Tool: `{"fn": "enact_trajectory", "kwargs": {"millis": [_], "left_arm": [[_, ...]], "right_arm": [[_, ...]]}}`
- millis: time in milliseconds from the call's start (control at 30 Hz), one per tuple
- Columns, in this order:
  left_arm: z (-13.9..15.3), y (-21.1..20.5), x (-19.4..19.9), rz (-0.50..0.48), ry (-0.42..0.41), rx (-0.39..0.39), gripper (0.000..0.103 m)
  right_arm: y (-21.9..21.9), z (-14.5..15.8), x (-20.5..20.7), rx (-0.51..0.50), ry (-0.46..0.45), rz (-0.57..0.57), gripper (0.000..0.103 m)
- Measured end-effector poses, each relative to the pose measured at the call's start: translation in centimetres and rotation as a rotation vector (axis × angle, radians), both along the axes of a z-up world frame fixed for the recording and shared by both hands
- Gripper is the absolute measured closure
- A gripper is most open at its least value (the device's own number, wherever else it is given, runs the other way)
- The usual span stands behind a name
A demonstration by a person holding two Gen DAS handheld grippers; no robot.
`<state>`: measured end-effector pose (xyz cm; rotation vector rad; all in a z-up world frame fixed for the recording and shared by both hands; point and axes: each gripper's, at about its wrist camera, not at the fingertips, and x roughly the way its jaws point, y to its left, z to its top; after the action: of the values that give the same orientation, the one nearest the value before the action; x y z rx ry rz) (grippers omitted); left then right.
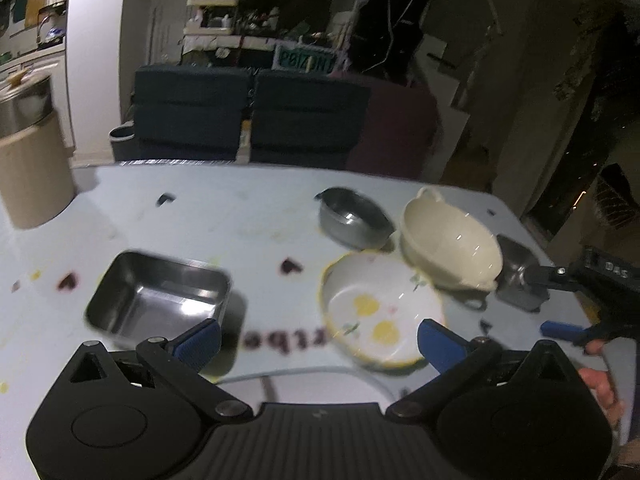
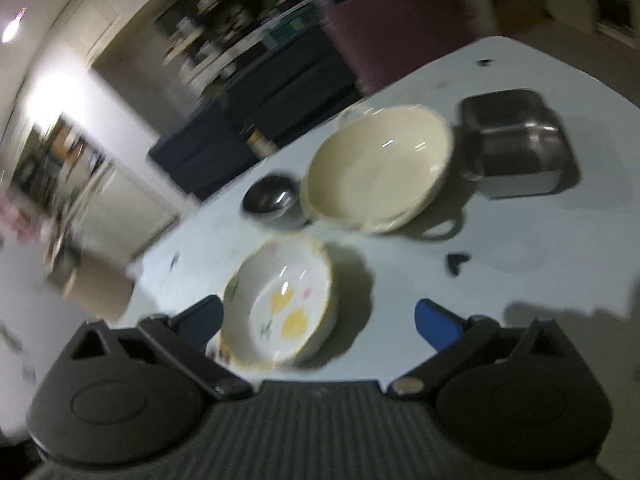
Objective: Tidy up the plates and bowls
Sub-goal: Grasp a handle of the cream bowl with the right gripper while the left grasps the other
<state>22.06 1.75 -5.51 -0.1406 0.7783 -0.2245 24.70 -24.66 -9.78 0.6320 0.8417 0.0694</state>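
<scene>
A white bowl with yellow spots and a yellow rim (image 1: 380, 308) (image 2: 280, 308) sits near the table's front edge. A cream bowl (image 1: 450, 242) (image 2: 376, 168) stands behind it. A round steel bowl (image 1: 354, 218) (image 2: 272, 200) is at the back. A rectangular steel tray (image 1: 160, 296) lies to the left. A small square steel container (image 1: 516, 276) (image 2: 516, 144) stands to the right. My left gripper (image 1: 318, 338) is open and empty, just in front of the spotted bowl. My right gripper (image 2: 318, 320) is open and empty, with the spotted bowl near its left finger; it also shows in the left wrist view (image 1: 556, 300).
The pale blue table (image 1: 224, 220) has dark heart marks and printed letters. A beige bin (image 1: 32, 168) stands at the left. Dark chairs (image 1: 248, 116) and a maroon one (image 1: 396, 132) line the far edge.
</scene>
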Motion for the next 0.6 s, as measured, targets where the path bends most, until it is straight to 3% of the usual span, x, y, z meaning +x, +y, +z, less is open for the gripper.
{"fn": "enact_trajectory", "kwargs": {"millis": [233,433,600], "left_arm": [[0.3,-3.7,2.2,-0.062,-0.042,-0.022,0.0],[0.0,-6.2,4.3,-0.104,-0.058,-0.052,0.0],[-0.8,-7.2,5.4,-0.117,-0.054,-0.079,0.0]], "right_arm": [[-4.1,-2.6,2.5,0.184,0.081,-0.208,0.002],[-5.1,-5.3,4.9,0.323,0.118,-0.342,0.028],[-4.6,-6.9,6.7,0.336,0.141,-0.407,0.043]]}}
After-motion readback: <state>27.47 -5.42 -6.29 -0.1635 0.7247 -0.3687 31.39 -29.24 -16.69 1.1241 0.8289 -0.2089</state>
